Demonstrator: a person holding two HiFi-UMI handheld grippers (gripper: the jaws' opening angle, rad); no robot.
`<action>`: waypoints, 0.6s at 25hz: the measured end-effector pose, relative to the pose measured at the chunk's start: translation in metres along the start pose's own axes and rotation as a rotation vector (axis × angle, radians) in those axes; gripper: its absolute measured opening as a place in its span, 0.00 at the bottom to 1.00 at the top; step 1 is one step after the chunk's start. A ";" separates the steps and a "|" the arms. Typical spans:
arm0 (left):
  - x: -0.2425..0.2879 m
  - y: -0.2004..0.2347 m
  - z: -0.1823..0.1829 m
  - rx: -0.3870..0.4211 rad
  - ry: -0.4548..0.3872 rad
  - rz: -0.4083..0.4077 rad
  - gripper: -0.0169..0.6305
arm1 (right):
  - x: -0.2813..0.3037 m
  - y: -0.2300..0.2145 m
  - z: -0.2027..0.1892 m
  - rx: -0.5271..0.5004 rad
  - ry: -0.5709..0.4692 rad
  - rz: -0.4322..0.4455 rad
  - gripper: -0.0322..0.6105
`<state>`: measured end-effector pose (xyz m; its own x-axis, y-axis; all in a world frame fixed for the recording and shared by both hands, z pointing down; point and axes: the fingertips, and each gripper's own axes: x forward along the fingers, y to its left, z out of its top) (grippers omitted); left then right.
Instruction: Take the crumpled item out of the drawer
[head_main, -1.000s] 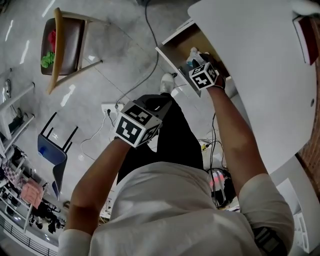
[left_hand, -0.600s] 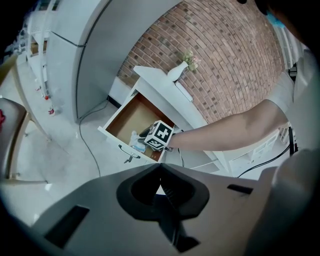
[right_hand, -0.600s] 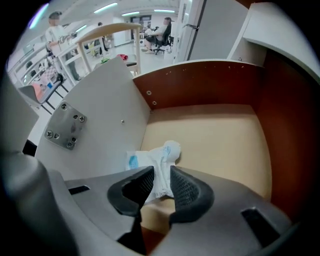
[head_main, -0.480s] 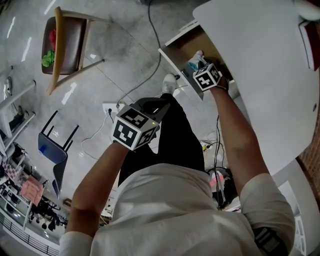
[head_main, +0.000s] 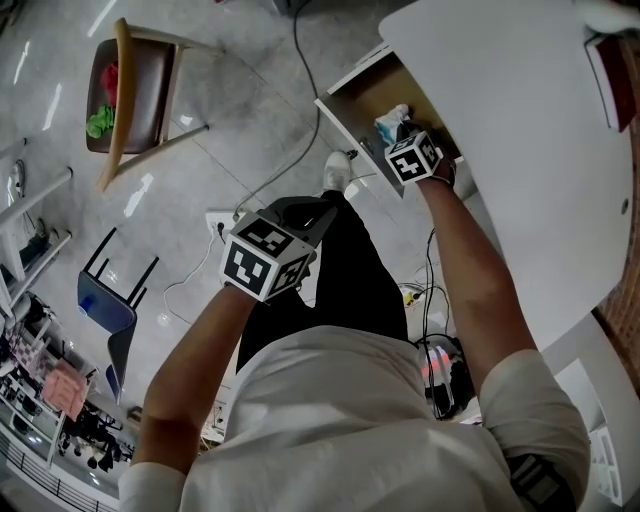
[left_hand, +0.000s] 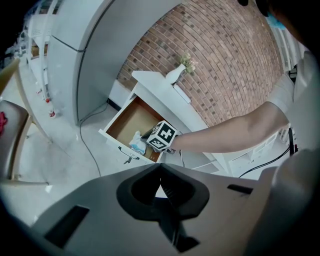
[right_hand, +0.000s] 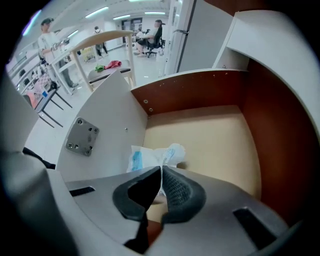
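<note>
A crumpled white and blue item (right_hand: 152, 156) lies in the open wooden drawer (right_hand: 210, 135), against its front wall. My right gripper (right_hand: 161, 169) reaches into the drawer and its jaws are closing, with the item's near edge pinched between the pads. The head view shows the item (head_main: 390, 122) just beyond the right gripper (head_main: 411, 157) in the drawer (head_main: 350, 100). My left gripper (head_main: 266, 258) hangs in front of the person's legs, away from the drawer. It (left_hand: 161, 169) is shut with nothing in it and looks toward the drawer (left_hand: 125, 117) and the item (left_hand: 136, 142).
The white desk top (head_main: 520, 150) overhangs the drawer on the right. A wooden chair (head_main: 130, 95) with red and green things on it stands at the far left, and a blue stool (head_main: 105, 305) nearer. Cables (head_main: 290, 150) run across the floor. A white vase (left_hand: 175, 75) stands on the desk.
The right gripper stays at the crumpled item in the drawer, barely shifted. The left gripper has drifted slightly to the left.
</note>
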<state>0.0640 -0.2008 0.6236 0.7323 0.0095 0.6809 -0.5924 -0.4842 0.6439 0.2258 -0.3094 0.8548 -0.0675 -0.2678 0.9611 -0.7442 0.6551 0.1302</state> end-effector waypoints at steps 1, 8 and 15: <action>-0.004 -0.002 -0.001 0.004 -0.004 -0.001 0.06 | -0.006 0.001 0.002 0.009 -0.005 -0.004 0.11; -0.034 -0.026 -0.013 0.042 -0.025 -0.008 0.06 | -0.053 0.012 0.007 0.094 -0.052 -0.023 0.10; -0.067 -0.046 -0.029 0.056 -0.058 -0.023 0.06 | -0.106 0.028 0.007 0.186 -0.092 -0.047 0.10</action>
<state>0.0324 -0.1536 0.5585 0.7648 -0.0289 0.6436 -0.5566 -0.5327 0.6375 0.2074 -0.2673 0.7547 -0.0839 -0.3645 0.9274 -0.8571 0.5011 0.1194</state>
